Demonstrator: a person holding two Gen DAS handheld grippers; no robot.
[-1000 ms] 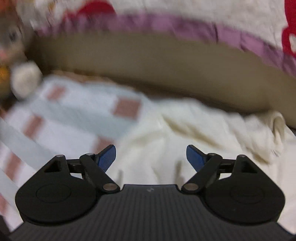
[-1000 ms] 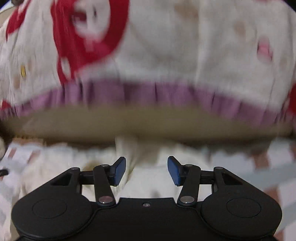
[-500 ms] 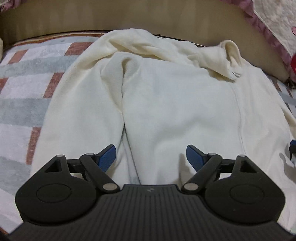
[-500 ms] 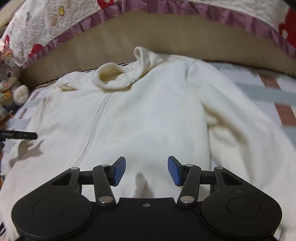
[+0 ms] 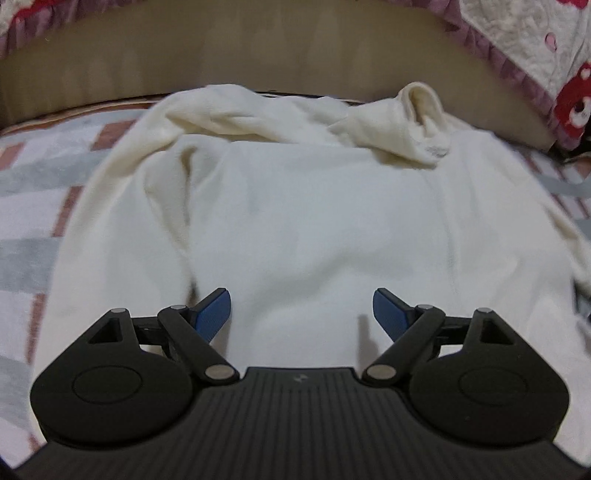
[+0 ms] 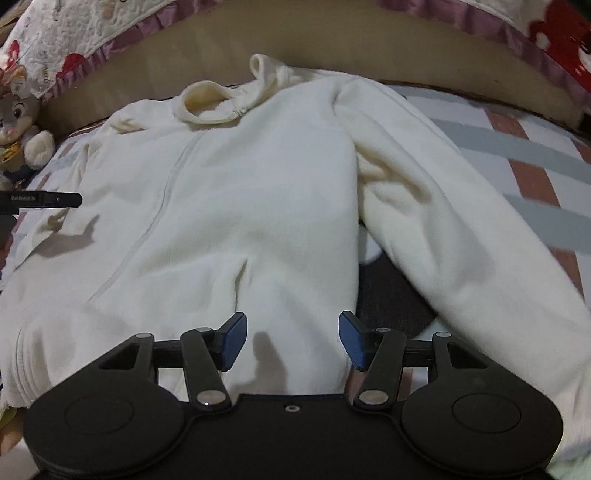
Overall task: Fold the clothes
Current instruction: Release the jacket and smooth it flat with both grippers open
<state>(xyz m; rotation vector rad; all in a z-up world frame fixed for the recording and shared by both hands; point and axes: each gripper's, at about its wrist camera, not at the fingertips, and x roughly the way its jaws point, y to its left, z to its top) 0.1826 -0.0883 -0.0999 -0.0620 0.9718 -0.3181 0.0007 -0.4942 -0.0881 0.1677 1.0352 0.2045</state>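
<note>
While both grippers hover low over the bed, a cream zip-front jacket [image 6: 236, 206] lies spread flat on the checked bedcover [image 6: 517, 147], collar toward the headboard. The left gripper [image 5: 302, 310] has its blue jaws spread wide with nothing between them, poised above the lower front panel of the jacket [image 5: 314, 221]. The right gripper [image 6: 292, 338] holds its jaws moderately apart, also empty, just above the hem near the jacket's right edge.

From the right wrist view, the collar [image 6: 221, 99] is rumpled and standing open, the zip line runs down the middle, and one sleeve [image 6: 461, 221] slants out across the bedcover toward the right. Between that sleeve and the body a dark patch of fabric [image 6: 391, 288] shows. The other sleeve [image 5: 122, 229], seen from the left wrist view, lies folded alongside the body.

Behind the jacket runs a tan padded headboard [image 6: 369, 48], draped with a quilted blanket [image 6: 74, 33] edged in purple and printed in red. A plush rabbit toy [image 6: 22, 125] sits at the far left corner. A dark finger tip of the left gripper reaches in at the left edge of the right wrist view, casting a shadow on the jacket.
</note>
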